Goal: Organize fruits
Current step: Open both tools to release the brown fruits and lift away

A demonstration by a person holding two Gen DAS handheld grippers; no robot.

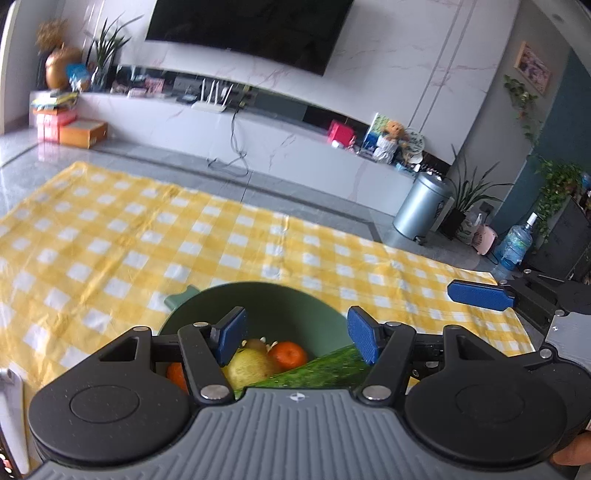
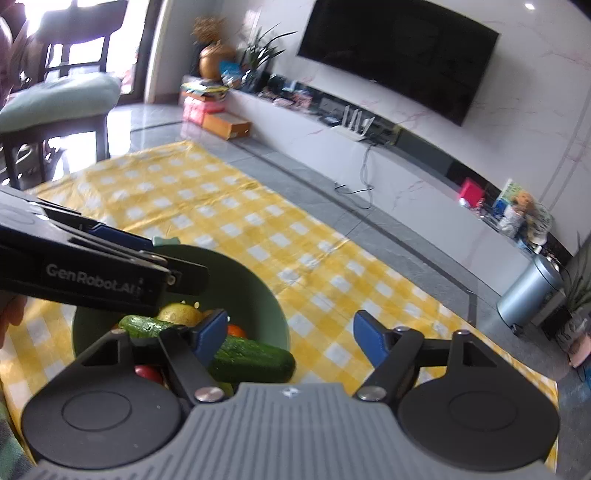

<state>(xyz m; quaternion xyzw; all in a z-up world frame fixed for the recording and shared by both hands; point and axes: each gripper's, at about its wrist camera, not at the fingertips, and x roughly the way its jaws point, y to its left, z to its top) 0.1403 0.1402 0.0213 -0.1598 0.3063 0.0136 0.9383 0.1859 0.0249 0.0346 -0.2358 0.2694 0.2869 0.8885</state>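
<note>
The left gripper (image 1: 297, 334) stands with its jaws wide apart and nothing held between them. Directly below and just beyond the jaws sits the green bowl (image 1: 258, 295). Inside it, between the two blue pads, lie a yellow pear (image 1: 249, 365) and an orange mandarin (image 1: 288, 355); the pear touches the mandarin. A second orange fruit (image 1: 176, 373) shows behind the left finger linkage. The cucumber (image 1: 321, 369) runs from under the right pad toward the gripper body.

The right gripper (image 2: 290, 334) also has its jaws spread wide, gripping nothing. The bowl (image 2: 258, 291) lies below and to the left of its jaws, not between them. The cucumber (image 2: 255, 358) lies across the bowl, its blunt end projecting over the rim toward the gap between the jaws, behind the left pad. A red fruit (image 2: 147, 373) sits low in the bowl, beneath the left linkage.

Beyond the jaws, the bowl rests on a yellow checked cloth (image 1: 110, 236) spread over a grey tiled floor (image 2: 332, 206). Farther off stand a silver pedal bin (image 1: 421, 206), a white low cabinet (image 1: 258, 144) and a wall-mounted television (image 1: 251, 29).
</note>
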